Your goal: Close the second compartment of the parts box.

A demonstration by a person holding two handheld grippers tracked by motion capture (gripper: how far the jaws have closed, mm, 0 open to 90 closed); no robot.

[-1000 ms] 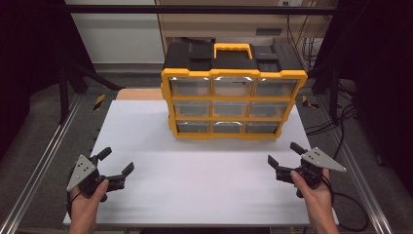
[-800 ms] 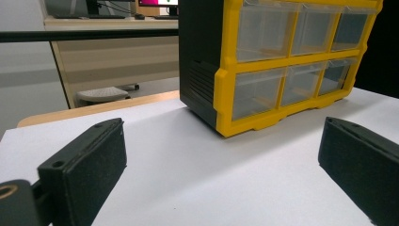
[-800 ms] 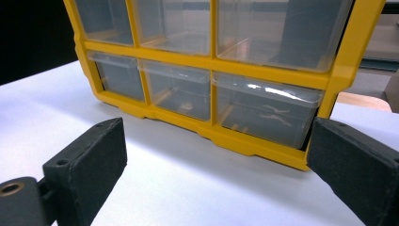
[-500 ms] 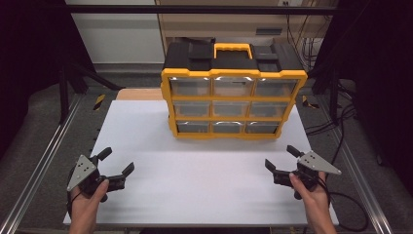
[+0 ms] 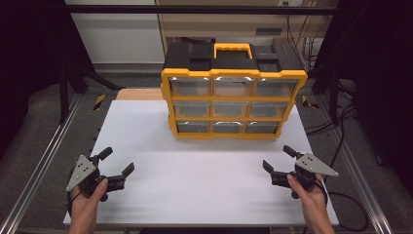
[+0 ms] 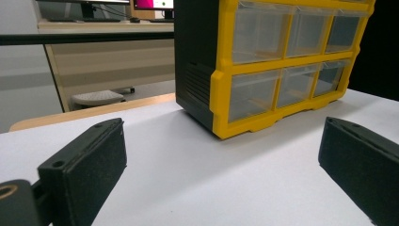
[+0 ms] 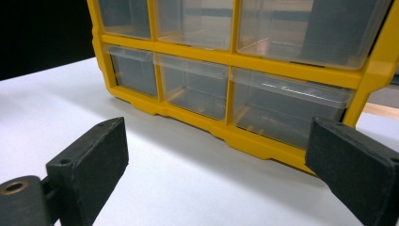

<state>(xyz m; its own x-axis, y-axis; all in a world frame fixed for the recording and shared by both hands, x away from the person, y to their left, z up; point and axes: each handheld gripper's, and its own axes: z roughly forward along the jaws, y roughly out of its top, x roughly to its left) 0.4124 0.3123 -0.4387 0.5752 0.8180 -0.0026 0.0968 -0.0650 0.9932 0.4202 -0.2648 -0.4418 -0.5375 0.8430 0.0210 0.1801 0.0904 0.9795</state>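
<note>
— Since we had both grippers spread wide and holding nothing, what were we judging about the yellow-framed black plastic organiser cabinet with nine clear drawers point(image 5: 234, 92)?

— How it would handle. It stood upright toward the far middle of the white worktop point(image 5: 146, 126), well apart from our left gripper point(image 5: 117, 165) and our right gripper point(image 5: 280, 158), both near the front edge.

— Heavy, did we think?

— We guessed bulky but light: the clear drawers point(image 7: 287, 106) looked empty in the right gripper view, though we could not see into all of them. The shell seemed stiff, the smooth plastic likely slippery.

— So where would we have taken hold?

— For a drawer, by the lip along its top edge point(image 7: 301, 89), with the fingers point(image 7: 91, 160) closing thinly over it. The transparent fronts looked the most fragile part.

— And the whole cabinet?

— By the yellow carry handle point(image 5: 233, 48) on top, or one gripper on each black side wall point(image 6: 195, 70), since one pull on a drawer could slide the light body forward.
</note>
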